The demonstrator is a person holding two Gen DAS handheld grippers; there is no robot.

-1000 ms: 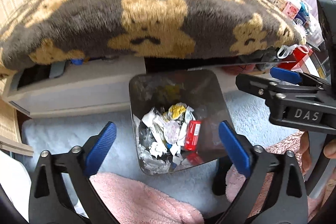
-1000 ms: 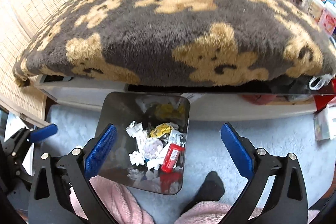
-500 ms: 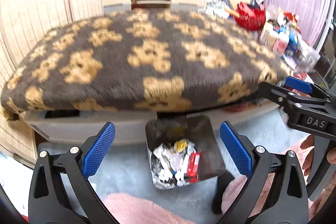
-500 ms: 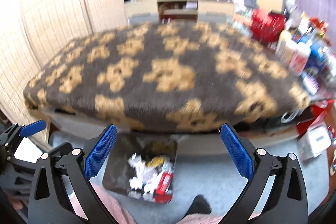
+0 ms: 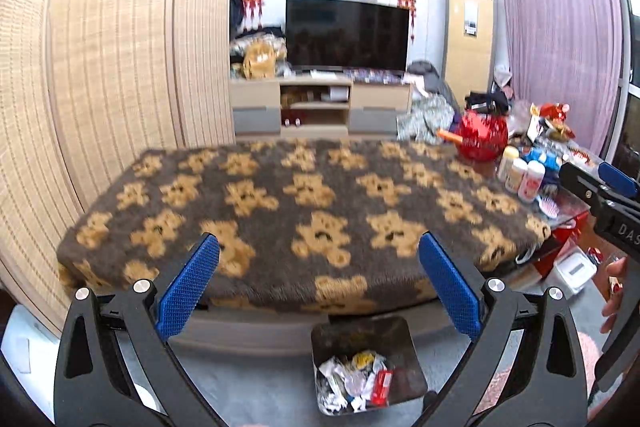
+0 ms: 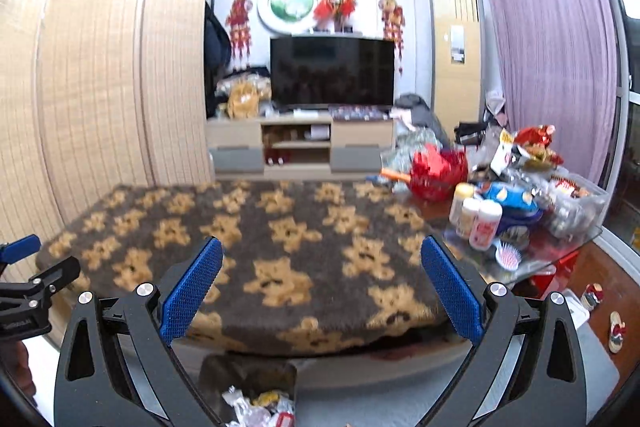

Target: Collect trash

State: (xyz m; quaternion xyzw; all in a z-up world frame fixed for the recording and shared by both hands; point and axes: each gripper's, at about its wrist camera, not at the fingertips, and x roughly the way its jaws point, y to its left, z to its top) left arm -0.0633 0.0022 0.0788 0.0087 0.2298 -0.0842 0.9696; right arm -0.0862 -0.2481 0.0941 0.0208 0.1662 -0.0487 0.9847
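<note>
A dark square trash bin (image 5: 332,337) stands on the floor against the low table, holding crumpled white and yellow wrappers and a red packet (image 5: 381,391). The same bin (image 6: 248,375) sits at the bottom edge of the right wrist view. My left gripper (image 5: 318,261) is open and empty, raised well above the bin. My right gripper (image 6: 321,265) is also open and empty. The right gripper (image 5: 608,203) shows at the right edge of the left wrist view, with a hand below it. The left gripper (image 6: 28,279) shows at the left edge of the right wrist view.
A brown bear-patterned blanket (image 5: 304,203) covers the low table. Bottles (image 6: 478,217), a red bag (image 6: 438,173) and packets crowd its right end. A TV (image 6: 332,71) on a cabinet stands at the back, a bamboo screen (image 5: 112,67) on the left, a purple curtain (image 6: 552,47) on the right.
Both grippers have risen and tilted up, so the bin has dropped to the bottom of both views and the far wall and TV have come into sight. Both stay open.
</note>
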